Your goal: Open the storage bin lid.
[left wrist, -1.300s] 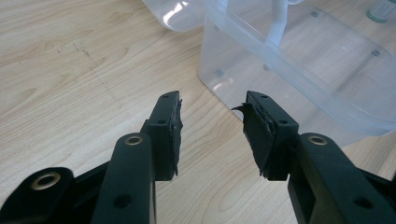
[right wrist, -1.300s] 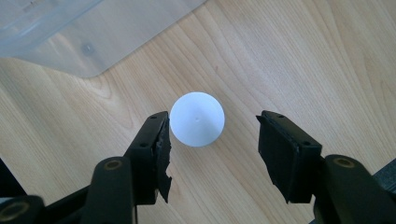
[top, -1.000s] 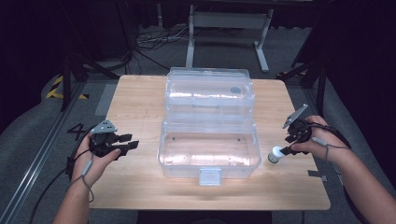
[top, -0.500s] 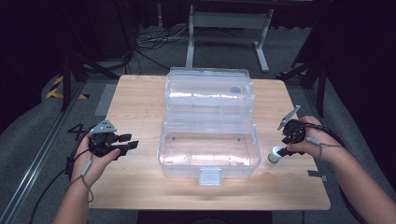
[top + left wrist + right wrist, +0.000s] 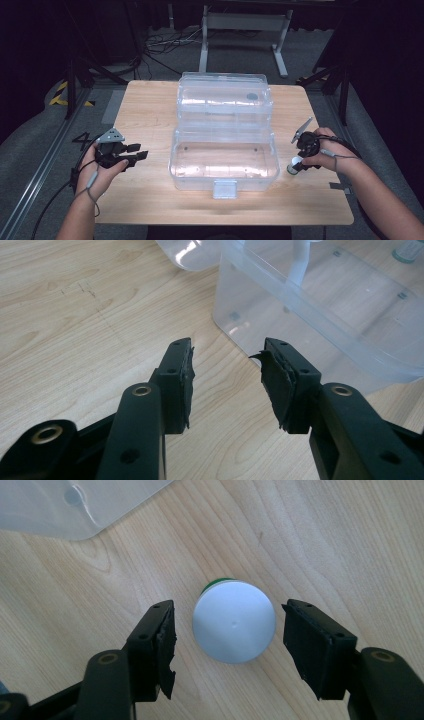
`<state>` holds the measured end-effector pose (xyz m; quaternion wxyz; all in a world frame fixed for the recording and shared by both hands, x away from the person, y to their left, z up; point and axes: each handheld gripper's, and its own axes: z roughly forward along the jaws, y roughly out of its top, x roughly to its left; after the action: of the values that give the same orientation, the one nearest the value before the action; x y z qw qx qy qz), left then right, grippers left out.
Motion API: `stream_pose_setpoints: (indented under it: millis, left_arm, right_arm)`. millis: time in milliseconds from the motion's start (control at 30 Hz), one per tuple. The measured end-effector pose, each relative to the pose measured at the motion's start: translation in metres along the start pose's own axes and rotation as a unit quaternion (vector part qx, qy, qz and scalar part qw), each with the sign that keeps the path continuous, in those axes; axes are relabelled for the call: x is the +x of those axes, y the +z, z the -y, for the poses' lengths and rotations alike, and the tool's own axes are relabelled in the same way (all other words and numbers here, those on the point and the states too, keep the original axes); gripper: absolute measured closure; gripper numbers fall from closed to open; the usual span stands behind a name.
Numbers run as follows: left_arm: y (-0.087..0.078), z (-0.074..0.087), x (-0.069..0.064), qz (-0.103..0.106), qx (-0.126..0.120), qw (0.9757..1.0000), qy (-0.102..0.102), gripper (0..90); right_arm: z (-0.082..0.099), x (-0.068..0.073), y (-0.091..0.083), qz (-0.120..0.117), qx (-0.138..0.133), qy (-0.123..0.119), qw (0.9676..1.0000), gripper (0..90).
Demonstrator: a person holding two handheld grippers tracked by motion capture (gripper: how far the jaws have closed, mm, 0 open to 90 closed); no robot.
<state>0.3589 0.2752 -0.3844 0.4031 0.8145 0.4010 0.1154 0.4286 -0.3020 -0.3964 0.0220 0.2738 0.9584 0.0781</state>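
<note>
A small bottle point(image 5: 234, 621) with a flat white cap and a green body stands upright on the wooden table point(image 5: 150, 105), just right of a clear plastic box point(image 5: 224, 155). My right gripper point(image 5: 230, 607) points down over the bottle, one jaw on each side of the cap with a gap on both sides. Its jaws have just been opening. From above, the right gripper point(image 5: 299, 162) sits over the bottle point(image 5: 293, 167). My left gripper point(image 5: 140, 151) rests left of the box, open and empty. Its own view has the left gripper point(image 5: 227, 347) aimed at the box's corner point(image 5: 320, 305).
The box's clear lid point(image 5: 224, 97) lies folded back behind it, and a latch tab point(image 5: 224, 189) hangs at its front. Bare wood lies in front of the box and on both sides. Dark floor, cables and a metal frame surround the table.
My right hand has sunk a little over the bottle and its jaws stand wider. The left hand and the box have stayed put.
</note>
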Motion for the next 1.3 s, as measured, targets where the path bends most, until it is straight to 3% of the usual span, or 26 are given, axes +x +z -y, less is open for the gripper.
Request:
stream_pose_setpoints:
  millis: [500,933,1300]
  left_arm:
    - [0.001,0.001,0.001,-0.001,0.002,1.0000,0.001,56.0]
    - [0.001,0.000,0.000,0.000,0.003,1.0000,0.001,55.5]
    - [0.001,0.000,0.000,0.000,0.004,1.0000,0.001,55.5]
  right_arm:
    - [-0.002,0.001,0.013,-0.001,0.017,-0.010,0.9998,41.8]
    - [-0.002,0.000,0.013,0.009,0.015,-0.012,0.9998,50.2]
    - [-0.002,0.000,0.011,0.001,0.005,0.002,1.0000,50.6]
